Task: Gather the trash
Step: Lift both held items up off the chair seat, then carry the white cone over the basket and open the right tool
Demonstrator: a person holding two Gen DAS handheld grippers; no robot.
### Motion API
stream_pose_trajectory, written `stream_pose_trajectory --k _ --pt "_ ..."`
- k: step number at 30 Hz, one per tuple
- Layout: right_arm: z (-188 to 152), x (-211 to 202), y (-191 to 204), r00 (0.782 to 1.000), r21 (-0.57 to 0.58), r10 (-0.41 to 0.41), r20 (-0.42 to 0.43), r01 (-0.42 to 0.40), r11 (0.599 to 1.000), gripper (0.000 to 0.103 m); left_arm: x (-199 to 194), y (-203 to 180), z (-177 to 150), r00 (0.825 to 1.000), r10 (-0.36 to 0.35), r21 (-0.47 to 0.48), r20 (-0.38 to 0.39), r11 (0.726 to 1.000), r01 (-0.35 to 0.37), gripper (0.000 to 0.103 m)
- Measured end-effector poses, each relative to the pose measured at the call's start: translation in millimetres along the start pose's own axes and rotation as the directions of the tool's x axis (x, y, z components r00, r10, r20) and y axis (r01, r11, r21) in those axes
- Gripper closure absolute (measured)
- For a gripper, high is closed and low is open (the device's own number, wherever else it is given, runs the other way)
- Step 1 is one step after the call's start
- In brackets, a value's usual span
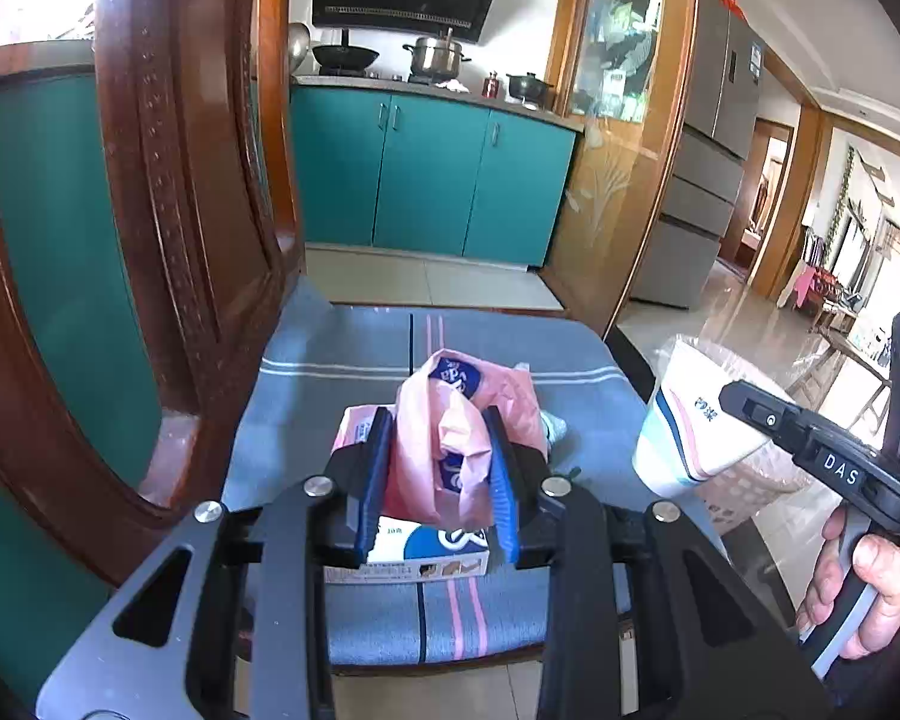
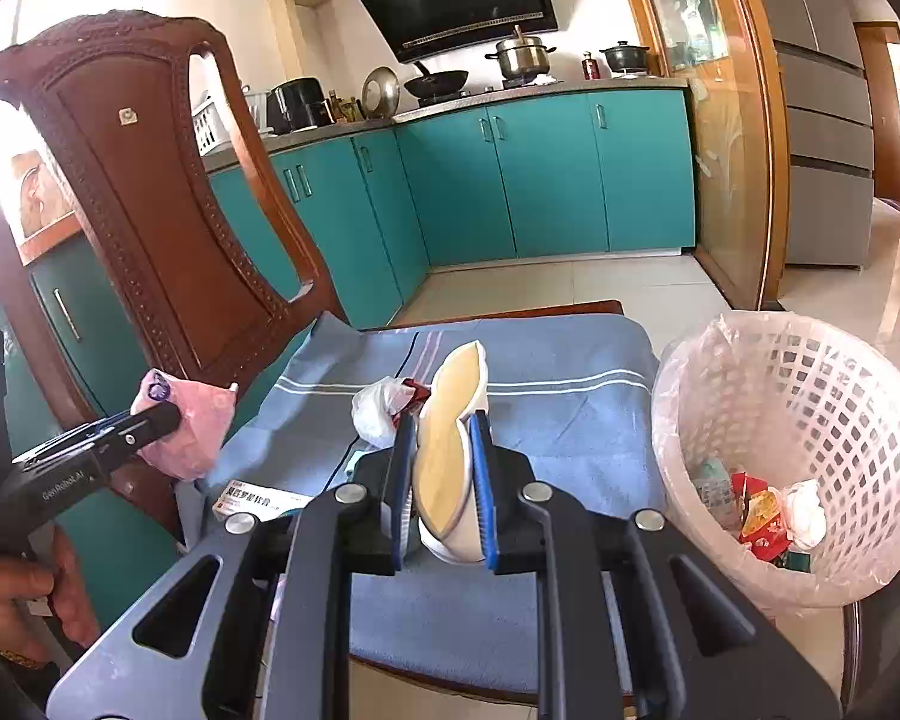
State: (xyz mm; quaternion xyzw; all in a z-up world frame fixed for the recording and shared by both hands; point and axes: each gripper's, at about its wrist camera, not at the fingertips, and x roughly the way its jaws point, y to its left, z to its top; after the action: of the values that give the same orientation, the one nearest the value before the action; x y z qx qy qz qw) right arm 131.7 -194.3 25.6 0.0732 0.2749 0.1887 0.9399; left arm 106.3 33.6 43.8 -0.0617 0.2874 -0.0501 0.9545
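Left hand-held gripper [image 1: 441, 480] is clamped on a crumpled pink wrapper [image 1: 456, 426], lifted just above a small box [image 1: 414, 546] lying on the chair's blue cushion [image 1: 354, 372]. Right hand-held gripper [image 2: 441, 489] has a paper cup [image 2: 447, 450] squashed flat between its pads, over the same cushion. The white trash basket [image 2: 810, 396] sits just right, wrappers already inside.
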Motion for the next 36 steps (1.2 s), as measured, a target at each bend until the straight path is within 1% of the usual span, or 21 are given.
stream_pose_trajectory --k 8,29,33,36 --pt "-2 6 8 1.0 -0.039 -0.004 -0.02 0.003 0.999 0.084 9 5 1 1.0 0.02 -0.009 -0.022 1.0 -0.02 0.072" --pt "-5 11 10 0.999 -0.055 -0.007 -0.034 0.005 0.998 0.084 11 0 4 0.999 0.029 -0.012 -0.024 0.999 -0.029 0.072" --pt "-3 7 5 1.0 -0.042 -0.02 -0.013 0.02 0.999 0.084 10 0 4 0.999 0.029 -0.013 -0.023 0.999 -0.029 0.072" --pt "4 -1 -14 0.998 -0.003 -0.058 0.029 0.058 0.998 0.084 9 1 3 0.999 0.028 -0.015 -0.021 0.999 -0.028 0.072"
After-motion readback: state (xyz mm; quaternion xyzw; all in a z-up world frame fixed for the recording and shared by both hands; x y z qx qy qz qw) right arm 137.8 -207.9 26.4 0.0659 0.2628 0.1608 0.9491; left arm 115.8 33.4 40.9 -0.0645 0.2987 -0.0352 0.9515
